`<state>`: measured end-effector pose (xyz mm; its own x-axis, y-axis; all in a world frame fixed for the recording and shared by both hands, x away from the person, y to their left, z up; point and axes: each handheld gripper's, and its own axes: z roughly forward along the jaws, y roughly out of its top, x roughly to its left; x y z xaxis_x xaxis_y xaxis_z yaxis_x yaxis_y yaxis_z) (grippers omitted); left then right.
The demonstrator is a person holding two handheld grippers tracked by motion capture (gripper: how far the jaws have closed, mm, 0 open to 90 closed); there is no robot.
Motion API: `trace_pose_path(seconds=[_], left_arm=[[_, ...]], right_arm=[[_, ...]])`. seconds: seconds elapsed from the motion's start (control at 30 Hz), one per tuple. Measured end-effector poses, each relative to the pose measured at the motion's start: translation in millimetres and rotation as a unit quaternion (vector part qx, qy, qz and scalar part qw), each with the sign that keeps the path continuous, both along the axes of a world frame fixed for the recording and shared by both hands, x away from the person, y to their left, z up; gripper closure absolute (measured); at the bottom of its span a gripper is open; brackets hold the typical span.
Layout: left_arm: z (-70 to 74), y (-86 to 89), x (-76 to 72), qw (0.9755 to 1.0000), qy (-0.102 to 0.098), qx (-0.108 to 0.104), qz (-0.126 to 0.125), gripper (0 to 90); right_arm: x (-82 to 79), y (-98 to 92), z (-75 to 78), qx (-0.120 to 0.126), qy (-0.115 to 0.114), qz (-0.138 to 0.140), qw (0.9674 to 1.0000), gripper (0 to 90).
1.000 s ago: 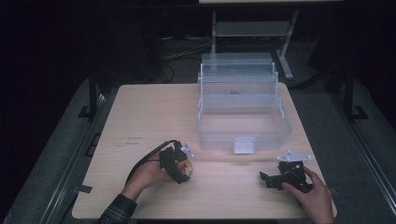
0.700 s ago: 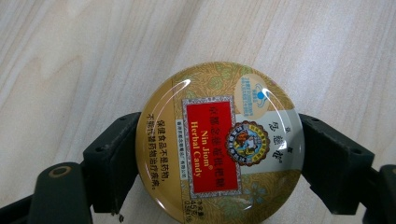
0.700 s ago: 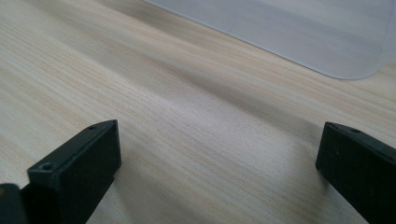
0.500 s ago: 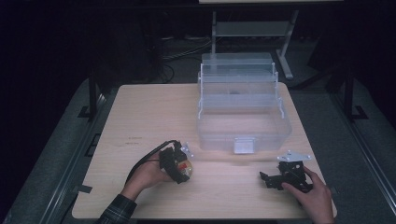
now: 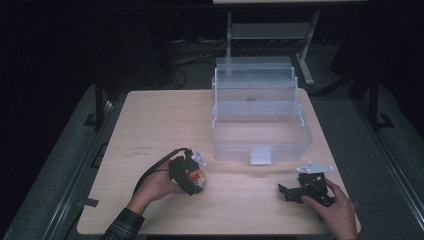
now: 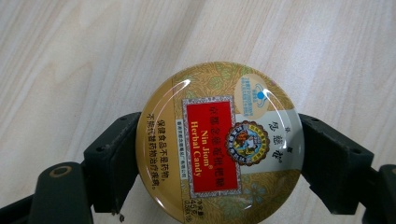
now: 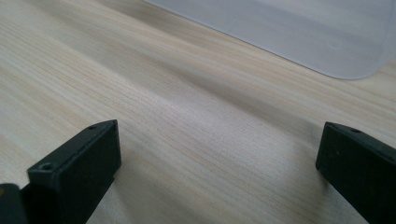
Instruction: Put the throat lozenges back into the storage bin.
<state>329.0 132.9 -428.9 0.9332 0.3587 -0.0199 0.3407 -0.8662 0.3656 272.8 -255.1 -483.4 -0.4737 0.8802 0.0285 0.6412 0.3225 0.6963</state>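
I have the round candy tin (image 6: 219,142) clamped between the jaws of my left hand-held gripper (image 5: 187,174), low on the desk (image 5: 160,120) at lower left of the high view. I'd judge the clear tiered box (image 5: 260,112) the likely destination; keep the tin level. My right hand-held gripper (image 5: 305,187) rests wide apart, holding nothing.

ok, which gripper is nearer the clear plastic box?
Hard to call; both sit in front of the clear plastic box, apart from it. The left gripper, shut on a candy tin, is off its front-left corner; the right gripper, open, off its front-right.
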Motion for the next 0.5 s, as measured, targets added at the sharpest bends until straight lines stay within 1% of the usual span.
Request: trace_pose_path(seconds=[0.3, 0.5], left_arm=[[11.3, 0.2, -0.2, 0.9999, -0.002, -0.009, 0.005, 19.6], [16.3, -0.9, -0.2, 1.0, -0.003, -0.006, -0.001, 19.6]], right_arm=[[0.0, 0.0, 0.0, 0.0, 0.0, 0.0, 1.0, 0.0], [0.0, 0.0, 0.0, 0.0, 0.0, 0.0, 1.0, 0.0]])
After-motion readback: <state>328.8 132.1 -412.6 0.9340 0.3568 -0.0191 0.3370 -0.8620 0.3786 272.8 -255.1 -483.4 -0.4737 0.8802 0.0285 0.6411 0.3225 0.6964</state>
